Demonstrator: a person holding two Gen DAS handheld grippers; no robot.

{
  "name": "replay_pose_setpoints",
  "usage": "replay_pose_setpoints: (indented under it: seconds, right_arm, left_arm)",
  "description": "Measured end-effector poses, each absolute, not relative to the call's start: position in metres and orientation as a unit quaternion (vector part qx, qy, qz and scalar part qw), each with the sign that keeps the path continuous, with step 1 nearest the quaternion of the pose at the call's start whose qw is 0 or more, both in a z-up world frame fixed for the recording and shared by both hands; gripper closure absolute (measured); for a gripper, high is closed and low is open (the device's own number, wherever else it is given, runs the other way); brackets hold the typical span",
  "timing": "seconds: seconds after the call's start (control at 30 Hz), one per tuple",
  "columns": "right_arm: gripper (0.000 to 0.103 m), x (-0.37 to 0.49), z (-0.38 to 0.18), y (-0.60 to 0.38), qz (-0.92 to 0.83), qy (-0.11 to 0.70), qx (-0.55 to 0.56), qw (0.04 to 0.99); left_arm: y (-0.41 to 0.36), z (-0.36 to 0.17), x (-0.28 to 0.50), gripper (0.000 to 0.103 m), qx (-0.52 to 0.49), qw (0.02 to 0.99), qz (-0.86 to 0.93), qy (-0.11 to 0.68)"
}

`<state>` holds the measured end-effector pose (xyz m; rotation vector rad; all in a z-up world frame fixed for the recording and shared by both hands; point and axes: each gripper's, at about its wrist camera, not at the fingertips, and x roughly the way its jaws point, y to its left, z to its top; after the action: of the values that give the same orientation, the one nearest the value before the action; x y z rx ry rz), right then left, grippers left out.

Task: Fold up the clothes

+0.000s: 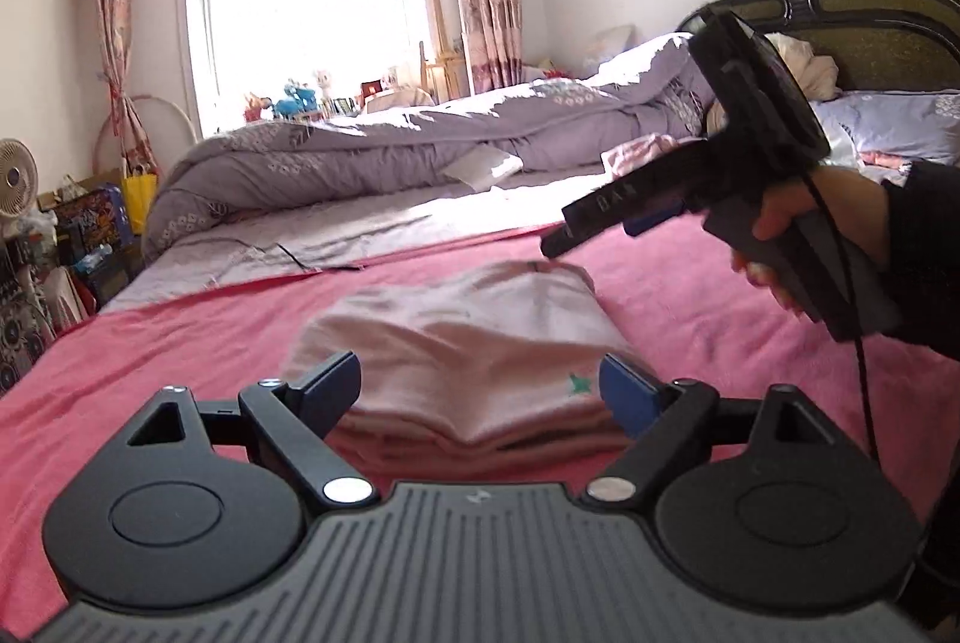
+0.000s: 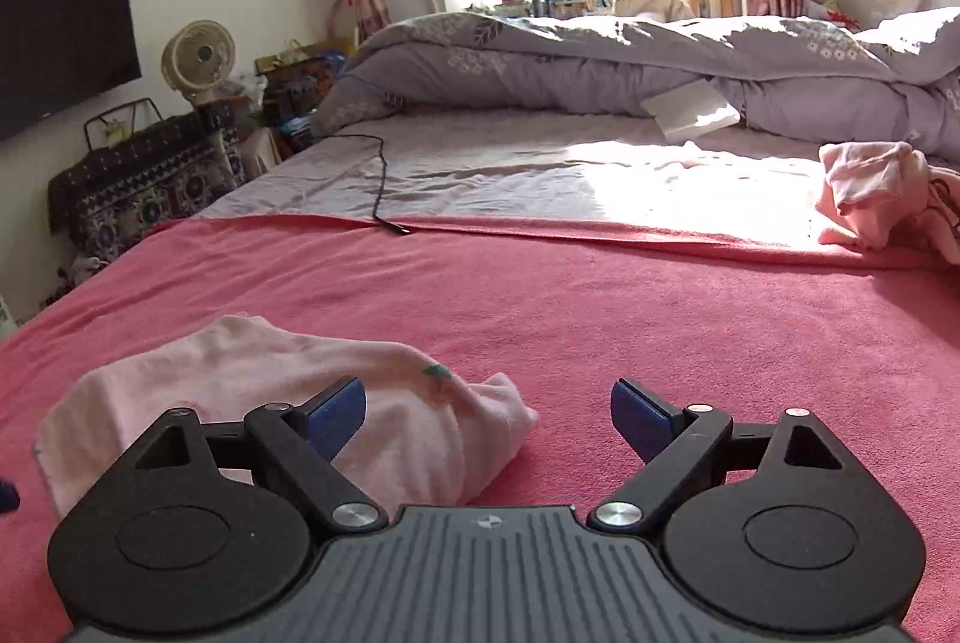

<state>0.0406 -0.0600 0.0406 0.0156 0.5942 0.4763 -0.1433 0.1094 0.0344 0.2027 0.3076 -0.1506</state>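
Folded pink garment (image 1: 474,343) lies flat on the red blanket (image 1: 180,343), layers stacked, between both spread, empty tools: left tool (image 1: 480,394) at its near edge, right tool (image 2: 489,412) just beside it. This fold appears complete; next likely comes the crumpled pink clothing (image 2: 882,193), well apart.
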Motion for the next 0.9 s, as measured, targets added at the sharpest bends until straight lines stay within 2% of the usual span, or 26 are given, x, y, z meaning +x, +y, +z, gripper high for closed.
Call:
replay_pose_setpoints:
  seconds: [0.03,0.1,0.2,0.3,0.5,0.6,0.63,0.73,0.83,0.9]
  right_arm:
    - [0.013,0.033,0.040,-0.057,0.248,0.290,-0.001,0.924]
    - [0.013,0.019,0.034,-0.047,0.276,0.300,-0.027,0.913]
    - [0.013,0.003,0.014,-0.037,0.278,0.298,-0.078,0.910]
    - [0.013,-0.008,0.013,-0.045,0.294,0.288,-0.079,0.908]
    - [0.011,-0.029,0.035,-0.066,0.359,0.271,-0.045,0.892]
    - [0.008,-0.044,0.021,-0.050,0.369,0.286,-0.108,0.878]
    - [0.007,-0.045,0.017,-0.049,0.373,0.291,-0.099,0.876]
    - [0.007,-0.047,0.013,-0.049,0.379,0.302,-0.072,0.872]
    - [0.007,-0.049,0.025,-0.052,0.384,0.293,-0.056,0.874]
    - [0.007,-0.051,0.033,-0.053,0.393,0.280,-0.052,0.874]
  left_arm:
    - [0.108,0.037,-0.139,0.008,0.118,0.981,-0.063,0.141]
    - [0.101,0.029,-0.119,0.007,0.182,0.973,-0.018,0.142]
    - [0.106,-0.005,-0.090,0.005,0.241,0.950,0.030,0.198]
    - [0.132,-0.001,-0.091,0.004,0.157,0.964,0.001,0.216]
    - [0.166,0.007,-0.104,0.003,0.085,0.969,-0.015,0.231]
    - [0.169,0.024,-0.114,0.005,0.054,0.976,-0.004,0.209]
    - [0.167,0.029,-0.113,0.005,0.045,0.978,-0.009,0.202]
    - [0.153,0.042,-0.104,0.003,0.045,0.981,-0.046,0.183]
    - [0.145,0.034,-0.079,0.003,0.063,0.976,-0.031,0.204]
    - [0.151,0.016,-0.057,0.003,0.061,0.967,-0.010,0.246]
